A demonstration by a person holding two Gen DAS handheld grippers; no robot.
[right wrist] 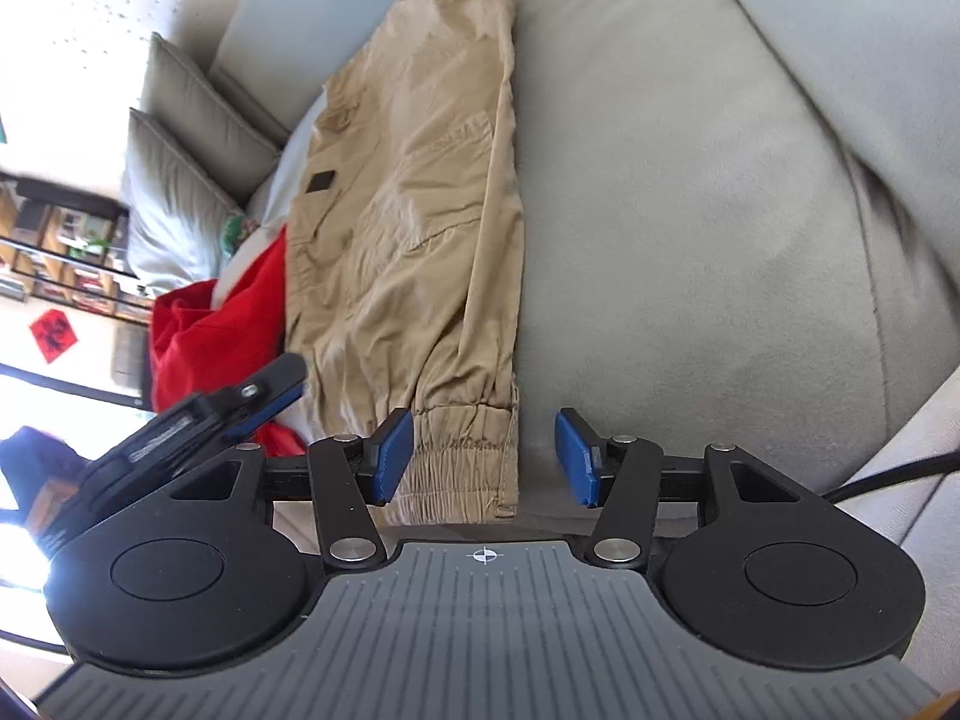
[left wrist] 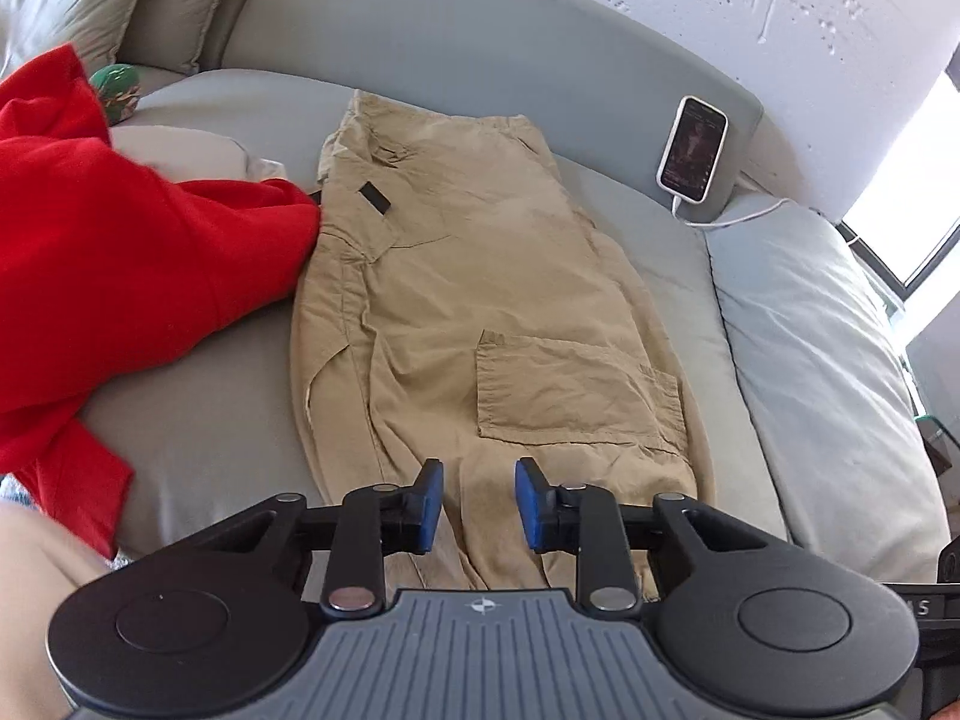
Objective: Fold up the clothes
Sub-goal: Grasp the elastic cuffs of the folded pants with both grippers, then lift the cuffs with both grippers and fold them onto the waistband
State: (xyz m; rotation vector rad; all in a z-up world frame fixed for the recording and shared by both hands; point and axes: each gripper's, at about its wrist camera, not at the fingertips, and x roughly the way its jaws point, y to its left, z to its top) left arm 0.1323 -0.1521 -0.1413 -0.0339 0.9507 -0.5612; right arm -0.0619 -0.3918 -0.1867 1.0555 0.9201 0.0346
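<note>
A pair of khaki cargo trousers point(left wrist: 474, 312) lies lengthwise on a grey sofa point(left wrist: 198, 420), folded so one leg sits on the other, with the waistband toward the backrest and the elastic cuffs point(right wrist: 462, 456) at the near end. The left gripper point(left wrist: 479, 504) hangs over the lower leg of the trousers, its blue-padded fingers point(left wrist: 433, 501) apart and holding nothing. The right gripper point(right wrist: 486, 459) hovers over the cuffs, its fingers point(right wrist: 393, 456) also spread wide and empty, one over the cuff fabric and the other over bare cushion beside the trousers. A red garment point(left wrist: 120, 252) is heaped against the trousers' edge near the waistband. A phone point(left wrist: 693, 147) on a white cable leans against the backrest, beyond the trousers
</note>
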